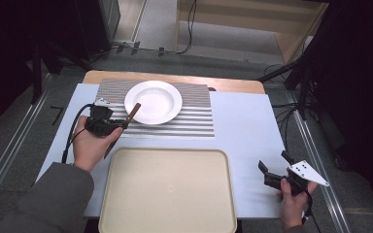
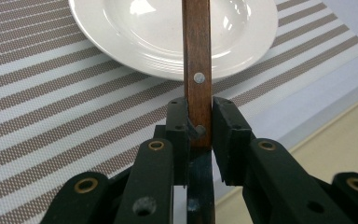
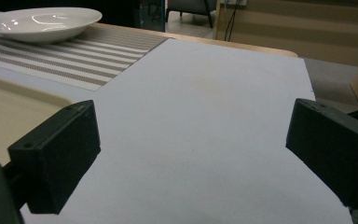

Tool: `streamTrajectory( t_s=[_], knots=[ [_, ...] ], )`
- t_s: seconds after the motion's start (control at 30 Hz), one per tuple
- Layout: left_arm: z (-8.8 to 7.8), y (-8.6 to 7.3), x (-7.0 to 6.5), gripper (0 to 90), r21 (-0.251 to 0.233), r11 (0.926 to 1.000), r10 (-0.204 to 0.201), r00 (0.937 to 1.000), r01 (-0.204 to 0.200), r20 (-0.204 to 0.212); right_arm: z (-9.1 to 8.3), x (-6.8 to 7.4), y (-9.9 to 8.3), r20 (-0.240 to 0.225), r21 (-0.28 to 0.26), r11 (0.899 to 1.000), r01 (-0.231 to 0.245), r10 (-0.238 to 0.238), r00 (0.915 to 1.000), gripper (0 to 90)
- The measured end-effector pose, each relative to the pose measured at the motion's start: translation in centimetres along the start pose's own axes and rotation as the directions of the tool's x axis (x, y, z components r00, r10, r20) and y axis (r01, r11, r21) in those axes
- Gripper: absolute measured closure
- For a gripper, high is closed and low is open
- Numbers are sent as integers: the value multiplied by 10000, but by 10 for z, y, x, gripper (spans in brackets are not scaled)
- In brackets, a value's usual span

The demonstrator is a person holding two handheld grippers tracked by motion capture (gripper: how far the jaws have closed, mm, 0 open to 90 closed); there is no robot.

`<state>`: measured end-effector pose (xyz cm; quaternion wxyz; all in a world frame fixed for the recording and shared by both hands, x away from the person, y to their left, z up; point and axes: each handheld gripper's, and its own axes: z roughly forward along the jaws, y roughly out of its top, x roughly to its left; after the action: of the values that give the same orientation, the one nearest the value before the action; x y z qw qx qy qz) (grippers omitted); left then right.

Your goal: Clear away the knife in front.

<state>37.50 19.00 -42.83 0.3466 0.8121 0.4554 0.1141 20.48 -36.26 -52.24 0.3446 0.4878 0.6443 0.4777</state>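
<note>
No text, label, brand, number or sign can be read anywhere. The wooden handle in the middle of the left gripper view carries metal rivets but no stamp. The white plate and striped placemat in the upper middle of the high view are unmarked. The beige tray at the bottom has a faint round mark at its centre, perhaps a moulded emblem, too small to read.

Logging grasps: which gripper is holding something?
The left gripper: its fingers clamp a wooden handle. The right gripper is open, holding nothing.
</note>
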Motion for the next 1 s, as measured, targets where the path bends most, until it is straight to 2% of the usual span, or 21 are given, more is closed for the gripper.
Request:
streamTrajectory(
  t_s=[0.13,0.3,0.57,0.77,1.0],
  knots=[
    [-6,-8,-7,769,-155,9999,19,10000,-17,93,0,0,0,3,0,10000,15,-15,10000,16],
    [-10,-17,-16,769,-168,9997,191,9996,-187,199,0,0,0,5,15,10000,19,-19,10000,17],
    [-14,-37,-29,769,-147,9997,221,9991,-216,365,0,1,0,5,27,10000,44,-44,10000,17],
    [-19,-50,-42,769,-137,9989,458,9984,-453,328,0,1,0,3,38,10000,48,-48,10000,17],
    [-23,-65,-50,769,-109,9993,367,9977,-361,569,0,1,0,11,31,10000,43,-43,10000,17]
  ],
)
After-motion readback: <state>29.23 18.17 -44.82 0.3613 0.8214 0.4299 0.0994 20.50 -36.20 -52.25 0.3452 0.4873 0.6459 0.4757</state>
